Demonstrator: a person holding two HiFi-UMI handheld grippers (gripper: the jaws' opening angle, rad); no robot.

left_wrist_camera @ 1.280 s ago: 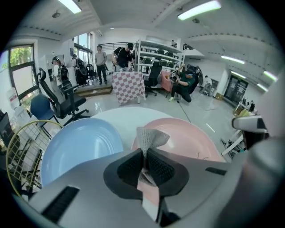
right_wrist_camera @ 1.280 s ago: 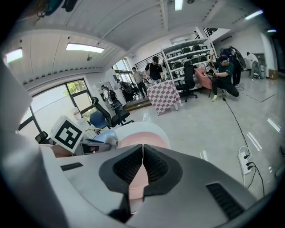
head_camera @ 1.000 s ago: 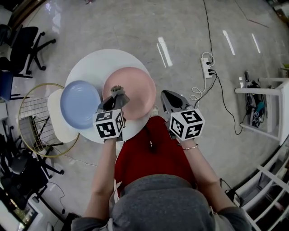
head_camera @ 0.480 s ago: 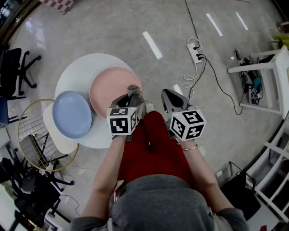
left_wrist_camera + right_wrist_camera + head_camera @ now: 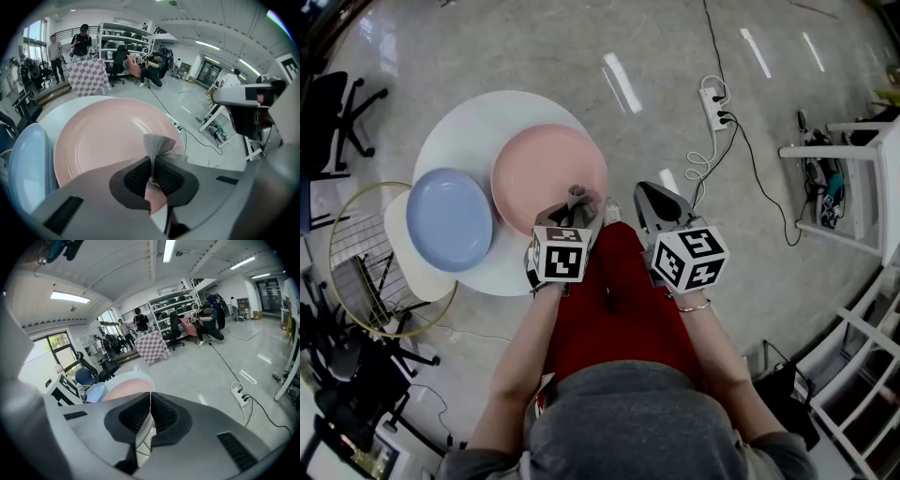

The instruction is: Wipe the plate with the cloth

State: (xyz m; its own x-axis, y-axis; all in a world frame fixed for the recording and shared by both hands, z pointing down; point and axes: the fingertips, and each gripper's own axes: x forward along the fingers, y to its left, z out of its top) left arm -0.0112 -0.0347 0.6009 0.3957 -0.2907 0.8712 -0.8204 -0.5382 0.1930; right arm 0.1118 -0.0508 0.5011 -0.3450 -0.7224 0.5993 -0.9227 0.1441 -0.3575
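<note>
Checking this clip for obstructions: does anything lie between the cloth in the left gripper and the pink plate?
Nothing visible does. The left gripper is shut on the grey cloth at the pink plate's near edge, and the plate's face is bare. The blue plate lies off to its left.

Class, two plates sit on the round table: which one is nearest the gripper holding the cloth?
The pink plate: the left gripper holds the cloth right at its near rim, while the blue plate lies farther left.
</note>
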